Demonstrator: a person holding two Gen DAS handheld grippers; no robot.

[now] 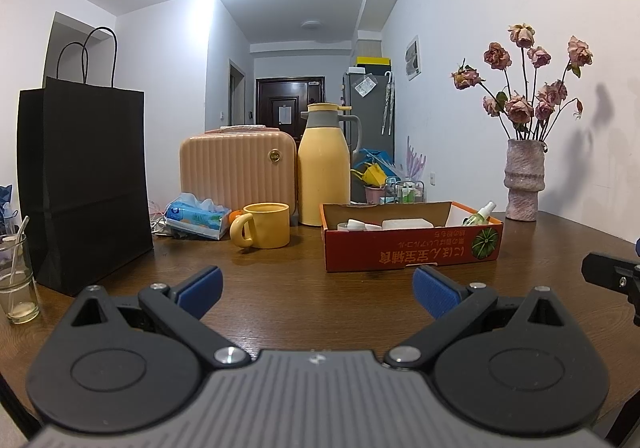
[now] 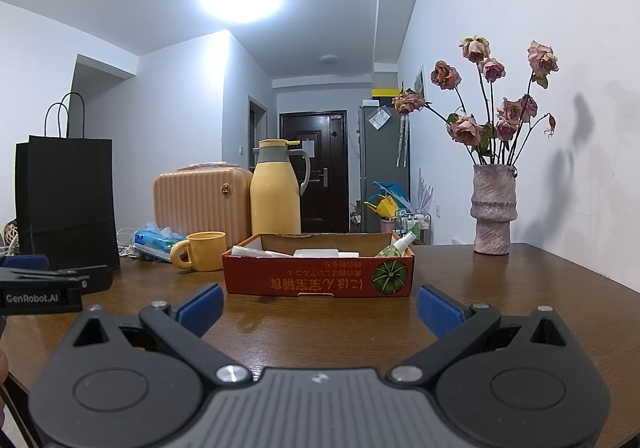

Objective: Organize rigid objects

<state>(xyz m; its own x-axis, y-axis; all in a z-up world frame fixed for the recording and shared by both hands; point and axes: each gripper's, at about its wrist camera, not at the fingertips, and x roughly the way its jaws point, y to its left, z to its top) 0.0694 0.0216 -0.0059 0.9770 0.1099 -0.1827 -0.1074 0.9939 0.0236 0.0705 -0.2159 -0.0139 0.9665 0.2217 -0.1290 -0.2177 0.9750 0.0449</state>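
Both tools sit low over the brown wooden counter [image 1: 304, 288], facing the far wall. Left tool [image 1: 318, 290]: blue pads spread wide, nothing between them, bare counter underneath. Right tool [image 2: 320, 306]: same, pads wide apart and empty. From the left wrist view the right tool shows only as a black edge at far right; from the right wrist view the left tool's side, marked "GenRobot.AI", shows at far left. Orange cardboard box [image 1: 412, 248] lies just ahead of both tools, slightly right of the left tool's centre line and about centred for the right tool; open top, pumpkin print on the near wall. Inside the box: green spray bottle [image 1: 480, 213] leaning in the right end, white block [image 1: 406, 224] near the middle, white tube-like items [image 1: 354, 224] at the left end; exact type cannot be told. Yellow mug [image 1: 264, 226] stands ahead-left of the box, handle toward the left tool. Behind it a yellow thermos jug [image 1: 324, 167], a ribbed peach case [image 1: 238, 167] and a tissue pack [image 1: 198, 215]. Black paper bag [image 1: 84, 183] stands far left, a glass with a straw [image 1: 18, 284] just beside it. Pink vase of dried roses [image 1: 524, 179] stands ahead-right, beyond the box, near the wall.
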